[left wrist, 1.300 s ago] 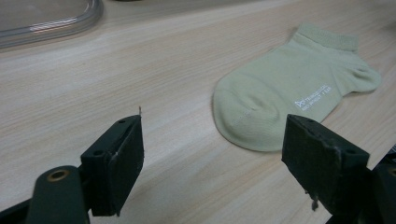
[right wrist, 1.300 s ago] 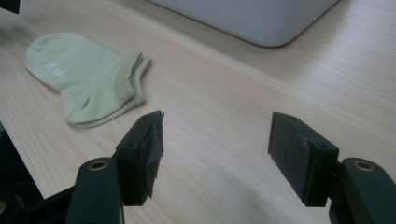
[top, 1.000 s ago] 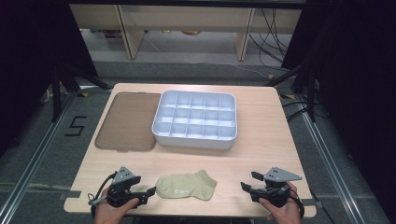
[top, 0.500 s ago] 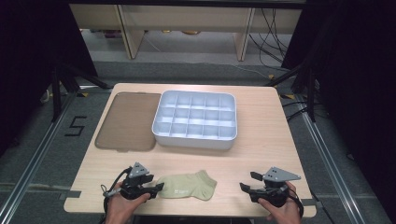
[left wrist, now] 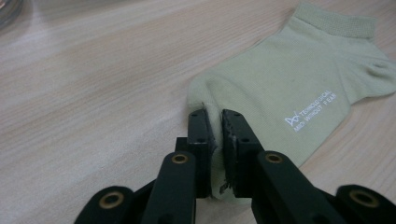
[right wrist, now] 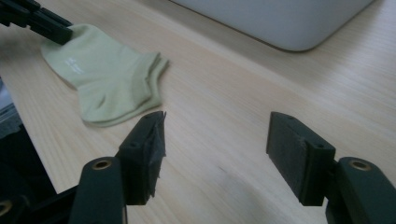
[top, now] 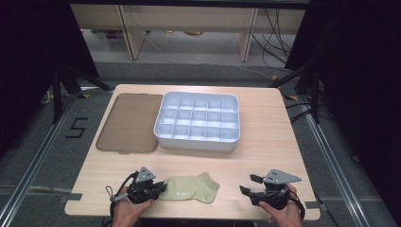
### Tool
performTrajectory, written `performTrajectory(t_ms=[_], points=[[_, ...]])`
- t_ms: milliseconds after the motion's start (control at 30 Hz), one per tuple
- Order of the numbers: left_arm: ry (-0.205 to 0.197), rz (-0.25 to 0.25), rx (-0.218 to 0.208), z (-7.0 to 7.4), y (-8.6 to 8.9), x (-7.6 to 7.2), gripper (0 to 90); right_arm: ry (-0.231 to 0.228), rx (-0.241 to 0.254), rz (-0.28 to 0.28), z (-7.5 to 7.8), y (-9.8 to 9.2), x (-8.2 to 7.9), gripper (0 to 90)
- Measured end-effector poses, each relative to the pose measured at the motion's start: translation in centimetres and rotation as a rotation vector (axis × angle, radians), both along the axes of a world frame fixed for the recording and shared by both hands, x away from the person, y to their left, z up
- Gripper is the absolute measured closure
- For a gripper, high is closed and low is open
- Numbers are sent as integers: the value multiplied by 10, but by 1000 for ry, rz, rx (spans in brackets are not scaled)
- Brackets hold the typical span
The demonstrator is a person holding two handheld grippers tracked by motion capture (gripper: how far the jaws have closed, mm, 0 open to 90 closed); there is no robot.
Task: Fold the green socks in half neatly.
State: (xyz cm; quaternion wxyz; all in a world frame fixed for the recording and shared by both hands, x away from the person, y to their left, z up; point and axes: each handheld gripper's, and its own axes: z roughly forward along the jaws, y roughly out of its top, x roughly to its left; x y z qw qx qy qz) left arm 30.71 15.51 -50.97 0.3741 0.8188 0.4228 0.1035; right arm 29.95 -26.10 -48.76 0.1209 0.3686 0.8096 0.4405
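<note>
The left gripper [top: 158,186] had slid over to the sock [top: 191,188] since a second before, and its jaws had just been closing until they pinched the toe end. The sock lay flat near the front edge of the table [top: 265,151], in front of the white tray [top: 197,121]. It looked soft, light and floppy, so it would likely droop when lifted. The toe end seemed a good spot to grab. The right gripper [top: 248,191] waited well apart, jaws spread wide with nothing between them.

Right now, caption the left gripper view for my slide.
Left gripper pinching the toe end of a pale green sock on the wooden table.
</note>
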Motion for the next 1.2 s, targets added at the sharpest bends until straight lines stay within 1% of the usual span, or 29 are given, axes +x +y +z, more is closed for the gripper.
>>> performTrajectory(t_ms=[33,67,100,133,167,200,300,333,367,400,433,467,500,533,600,633,667,733,767,800,833,867,933,967,1000,1100,1133,1167,1200], points=[[-7,-4,3,1,0,0,825,-6,17,8,0,3,0,434],[-6,0,-15,2,-1,0,825,-11,18,41,0,6,2,472],[5,14,-50,3,-2,-1,826,-10,-1,38,1,9,2,493],[9,15,-53,4,-2,-1,826,-28,-14,34,1,13,3,520],[-3,8,-60,5,-2,-1,827,-14,-17,37,2,17,3,557],[-5,7,-54,7,-2,-2,827,-8,-9,45,2,21,3,576],[-7,-8,-72,12,-2,-2,827,-21,-13,94,3,31,7,599],[1,-4,-85,14,-2,-4,827,-1,-14,93,5,36,6,607],[-9,-17,-80,16,-2,-3,827,-19,-16,111,5,39,8,616],[-12,-20,-78,18,-3,-3,827,-6,-15,124,5,43,8,630],[-13,-25,-87,19,-3,-3,827,-16,-12,139,6,47,9,647],[-13,-19,-93,20,-4,-3,827,-6,-2,155,6,52,9,668],[-11,-32,-93,21,-4,-3,826,-10,2,172,5,57,10,685],[-7,-37,-98,22,-4,-3,826,-18,-10,194,5,61,11,716],[-9,-40,-100,25,-5,-3,826,-3,-12,221,2,74,12,778],[-7,-41,-107,27,-5,-3,827,-8,-14,238,2,80,14,811],[-7,-54,-100,28,-4,-3,826,-24,-25,267,3,84,17,846],[-11,-50,-105,29,-3,-2,826,-41,-12,301,4,94,22,894],[-9,-48,-107,29,-3,-2,827,-47,-12,299,4,100,25,900],[-9,-32,-132,28,-5,-2,826,-50,-23,321,3,104,28,900],[-9,-43,-110,28,-4,-1,826,-52,-27,327,2,109,32,900],[-10,-37,-108,28,-4,-2,827,-40,-32,319,1,113,34,900],[-7,-46,-107,28,-4,-1,827,-36,-48,332,-1,123,39,900],[-5,-43,-108,29,-4,-1,826,-34,-42,326,-3,126,40,900],[-6,-33,-133,28,-6,-2,826,-36,-48,336,-3,129,43,900],[-7,-21,-137,28,-6,-2,826,-32,-60,340,-5,140,50,900],[-4,-30,-135,29,-6,-1,826,-20,-59,335,-6,143,51,900],[-3,-50,-111,30,-4,0,826,-13,-64,340,-8,147,53,900],[-4,-50,-112,30,-4,0,826,-23,-74,356,-10,151,57,900]])
